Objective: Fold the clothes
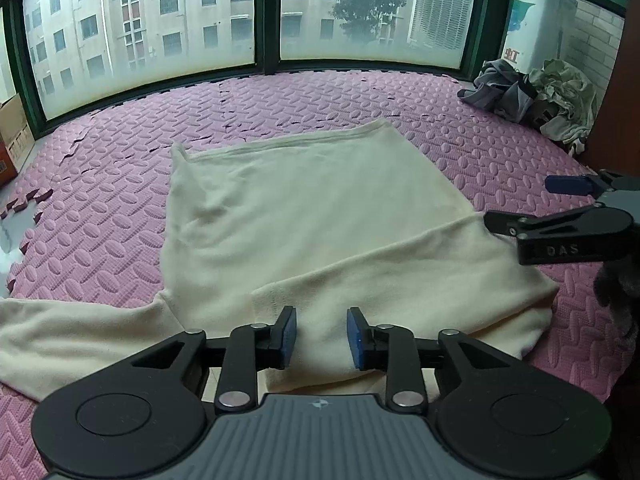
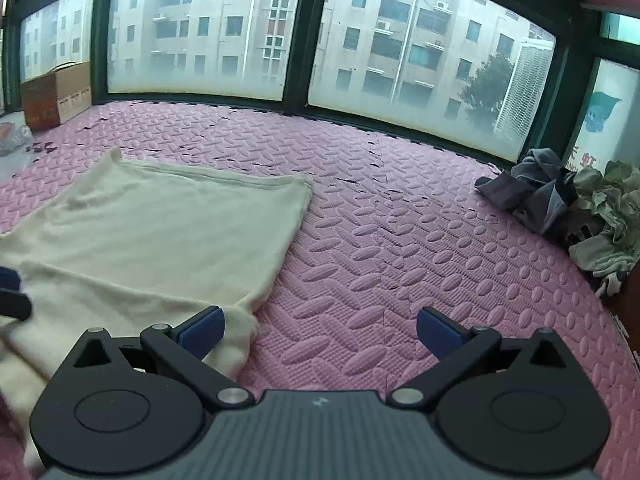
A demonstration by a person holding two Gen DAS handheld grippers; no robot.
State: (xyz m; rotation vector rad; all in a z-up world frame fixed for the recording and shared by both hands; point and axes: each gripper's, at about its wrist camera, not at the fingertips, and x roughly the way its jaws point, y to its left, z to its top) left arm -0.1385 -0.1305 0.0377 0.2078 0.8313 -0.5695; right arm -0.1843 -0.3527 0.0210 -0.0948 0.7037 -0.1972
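A cream long-sleeved garment (image 1: 320,208) lies spread on the pink foam mat (image 1: 120,152), its hem toward the windows. A layer of it is folded over across the near part, and one sleeve (image 1: 60,332) trails off to the left. My left gripper (image 1: 322,336) hovers over that near fold, its blue pads a little apart with only flat cloth showing below the gap. My right gripper (image 2: 320,332) stands wide open at the garment's (image 2: 160,232) right edge, its left pad above the cloth and its right pad above bare mat. It also shows in the left wrist view (image 1: 516,200).
A pile of grey and pale-green clothes (image 2: 560,204) sits at the far right corner by the wall. A cardboard box (image 2: 56,92) stands at the far left under the windows (image 2: 200,40). Mat tiles at the left edge (image 1: 24,204) are broken apart. A person's dark sleeve (image 1: 616,280) is at right.
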